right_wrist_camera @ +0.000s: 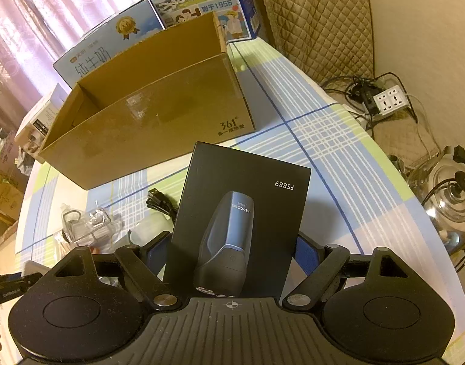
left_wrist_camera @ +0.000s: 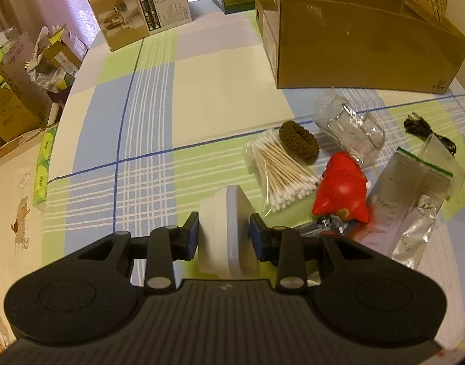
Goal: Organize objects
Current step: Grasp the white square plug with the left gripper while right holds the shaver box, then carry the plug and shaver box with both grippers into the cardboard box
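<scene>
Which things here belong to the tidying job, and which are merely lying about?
Job: white case in left gripper; black shaver box in right gripper; open cardboard box; cotton swabs; red toy; brown scrunchie.

Lying about: milk cartons; kettle; power strip.

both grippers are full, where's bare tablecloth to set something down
Open cloth left of the cotton swabs, stretching back to the printed carton; also right of the cardboard box toward the table edge. Crowded around the red toy and plastic bags.
</scene>
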### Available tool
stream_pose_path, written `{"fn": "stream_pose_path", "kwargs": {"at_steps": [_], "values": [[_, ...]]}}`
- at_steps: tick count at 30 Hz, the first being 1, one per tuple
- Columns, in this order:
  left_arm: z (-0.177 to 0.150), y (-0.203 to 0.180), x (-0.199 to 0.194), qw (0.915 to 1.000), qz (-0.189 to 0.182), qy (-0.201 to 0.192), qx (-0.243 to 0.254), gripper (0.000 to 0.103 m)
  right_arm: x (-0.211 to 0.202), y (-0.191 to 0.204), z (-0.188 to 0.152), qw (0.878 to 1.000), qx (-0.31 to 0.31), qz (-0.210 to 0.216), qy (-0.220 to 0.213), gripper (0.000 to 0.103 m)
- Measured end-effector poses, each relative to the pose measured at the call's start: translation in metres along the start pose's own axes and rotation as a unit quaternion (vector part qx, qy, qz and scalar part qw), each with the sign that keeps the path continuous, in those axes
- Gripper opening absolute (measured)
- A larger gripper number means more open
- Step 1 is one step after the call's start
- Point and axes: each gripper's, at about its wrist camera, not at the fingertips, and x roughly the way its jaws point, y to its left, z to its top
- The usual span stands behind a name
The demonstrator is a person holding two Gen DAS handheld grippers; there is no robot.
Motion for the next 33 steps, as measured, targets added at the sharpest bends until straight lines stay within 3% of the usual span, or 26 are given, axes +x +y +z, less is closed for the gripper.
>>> {"fn": "stream_pose_path", "kwargs": {"at_steps": [19, 33], "values": [[0.017, -0.005, -0.055, 0.9978, -0.015, -0.063, -0.013, 0.03, -0.014, 0.01, 0.006, 0.999, -0.035, 0.017, -0.017, 0.081], [0.053, -0.034, -0.081, 0.9921, -0.042, -0.118, 0.006, 0.03, -0.025, 0.026, 0.037, 0.994, -0.087, 0.048, -0.043, 0.081]]}}
